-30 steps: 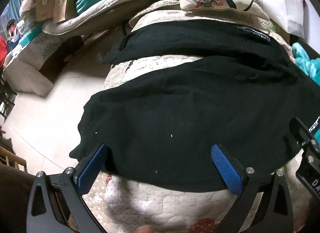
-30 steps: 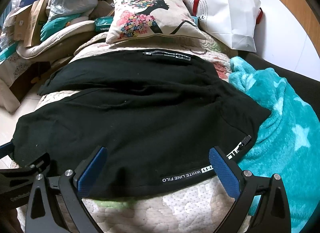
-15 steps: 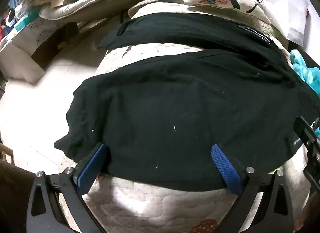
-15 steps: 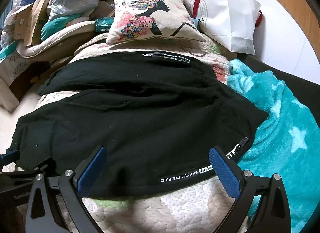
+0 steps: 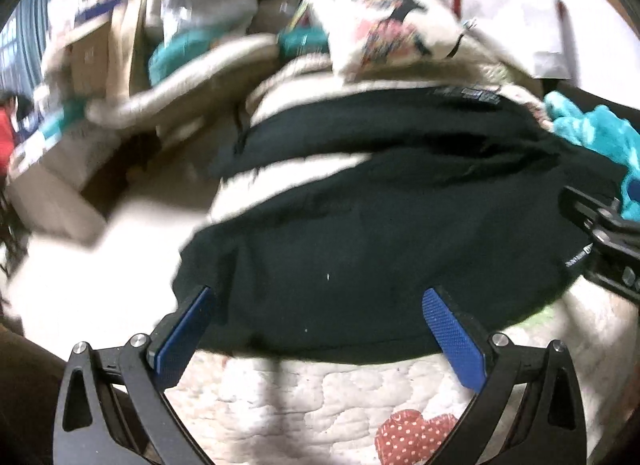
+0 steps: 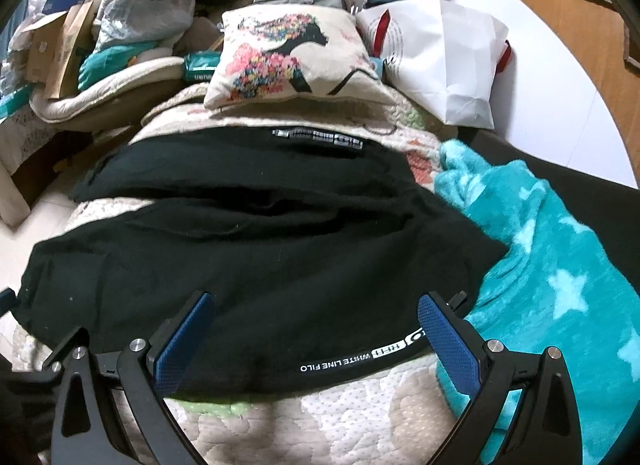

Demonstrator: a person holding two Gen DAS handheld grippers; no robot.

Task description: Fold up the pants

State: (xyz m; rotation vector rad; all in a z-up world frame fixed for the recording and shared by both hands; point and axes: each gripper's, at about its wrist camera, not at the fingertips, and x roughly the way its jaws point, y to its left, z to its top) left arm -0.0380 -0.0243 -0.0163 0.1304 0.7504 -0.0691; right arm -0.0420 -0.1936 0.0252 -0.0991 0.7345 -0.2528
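Quilted bedspread (image 6: 352, 409) carries black pants (image 6: 260, 265), spread flat for folding, near hem ahead of both claws. Left gripper (image 5: 320, 329) and right gripper (image 6: 316, 329): 2 jaws each, apart, holding nothing, likely poised to pinch that hem.

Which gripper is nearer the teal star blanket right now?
Right. The right gripper sits at the pants' waistband end, one finger beside the teal blanket. The left gripper is at the pants' opposite end, with the blanket far off.
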